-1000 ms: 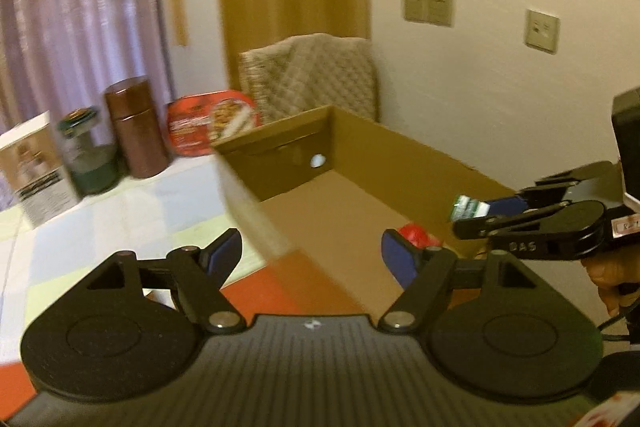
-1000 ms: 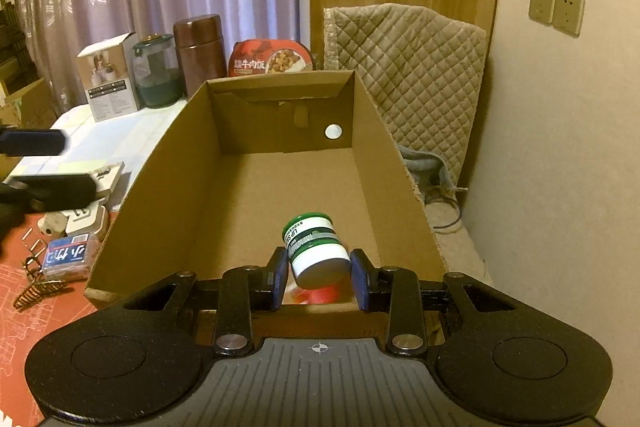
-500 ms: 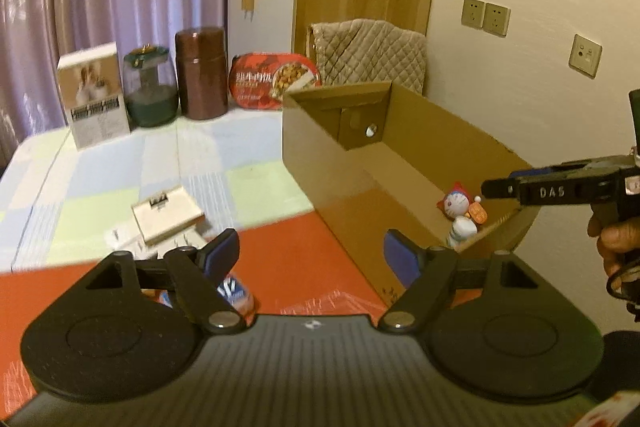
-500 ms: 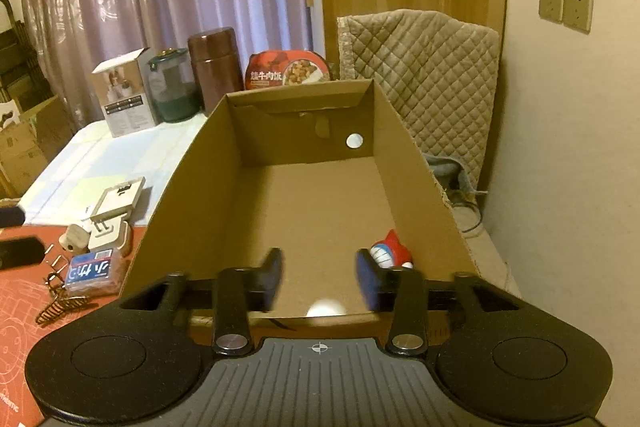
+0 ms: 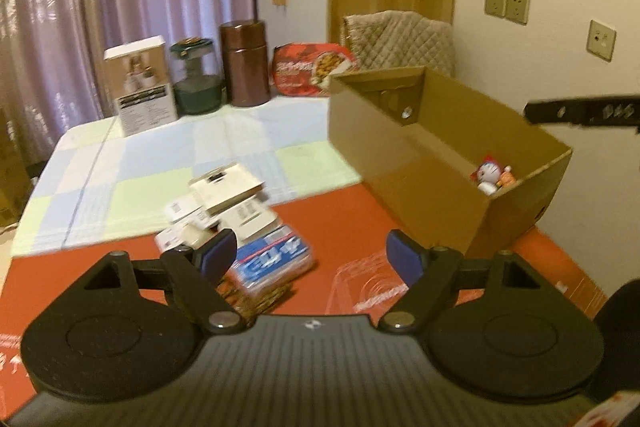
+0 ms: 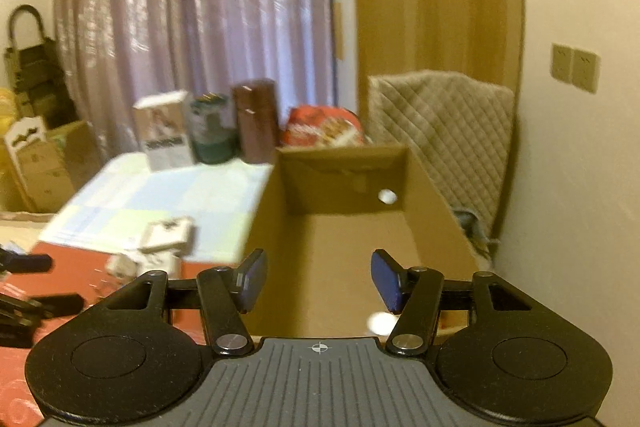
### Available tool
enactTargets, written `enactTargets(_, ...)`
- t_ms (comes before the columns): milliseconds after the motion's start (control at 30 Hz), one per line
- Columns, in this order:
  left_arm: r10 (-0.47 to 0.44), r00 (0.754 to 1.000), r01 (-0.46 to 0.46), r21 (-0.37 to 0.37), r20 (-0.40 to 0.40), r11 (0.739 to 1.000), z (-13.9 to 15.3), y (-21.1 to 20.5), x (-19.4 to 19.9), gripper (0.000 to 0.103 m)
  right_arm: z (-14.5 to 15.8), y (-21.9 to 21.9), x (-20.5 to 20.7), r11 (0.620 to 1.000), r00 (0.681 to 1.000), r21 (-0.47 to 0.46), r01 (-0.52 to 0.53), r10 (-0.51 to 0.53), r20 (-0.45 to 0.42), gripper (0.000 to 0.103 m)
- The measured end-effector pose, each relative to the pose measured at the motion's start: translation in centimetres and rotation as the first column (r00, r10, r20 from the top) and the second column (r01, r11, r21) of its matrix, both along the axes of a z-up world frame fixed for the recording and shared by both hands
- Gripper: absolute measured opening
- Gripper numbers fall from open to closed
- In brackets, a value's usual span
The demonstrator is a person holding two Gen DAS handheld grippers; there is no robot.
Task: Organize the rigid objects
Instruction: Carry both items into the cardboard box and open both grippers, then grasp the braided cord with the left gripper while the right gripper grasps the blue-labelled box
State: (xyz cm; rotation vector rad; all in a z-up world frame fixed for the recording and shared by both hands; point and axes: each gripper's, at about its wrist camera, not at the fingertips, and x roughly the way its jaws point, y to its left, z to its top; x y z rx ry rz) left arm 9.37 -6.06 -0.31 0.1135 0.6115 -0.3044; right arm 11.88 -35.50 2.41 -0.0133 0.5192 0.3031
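An open cardboard box [image 5: 440, 163] stands on the right of the table, with a small blue-and-white toy figure [image 5: 490, 177] in its near corner. My left gripper [image 5: 311, 259] is open and empty over the red mat [image 5: 352, 227]. It hangs just in front of a blue pack [image 5: 272, 259] and a pile of small white boxes [image 5: 224, 203]. My right gripper [image 6: 319, 279] hovers above the near end of the cardboard box [image 6: 348, 227]. Its jaws are opening with nothing between them. A pale round blur [image 6: 378, 321] lies low in the box beneath it.
A white carton [image 5: 140, 87], green jar [image 5: 196, 83], brown canister [image 5: 244, 63] and red food tray [image 5: 312, 69] line the table's far edge. A quilted chair [image 5: 400, 39] and the wall stand behind and right of the box. Cartons [image 6: 44, 163] sit on the floor at left.
My right gripper has let go of the green-and-white bottle, which dropped into the box, and has risen. My left gripper has swung left from the box to the pile on the mat.
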Motion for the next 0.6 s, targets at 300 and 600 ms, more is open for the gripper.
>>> enactTargets(300, 0.089, 0.995, -0.086, 0.065, -0.045, 0.994, -2.4, 5.2, -2.4, 0.079, -0.4, 6.1, -3.4, 0.992, 0.993, 0.039, -0.116, 0.116, -0.015, 0.059)
enactTargets(600, 0.099, 0.994, -0.095, 0.084, -0.047, 0.992, -3.0, 7.2, -2.9, 0.079, -2.8, 10.5, -3.8, 0.983, 0.979, -0.005, -0.185, 0.184, -0.089, 0.059)
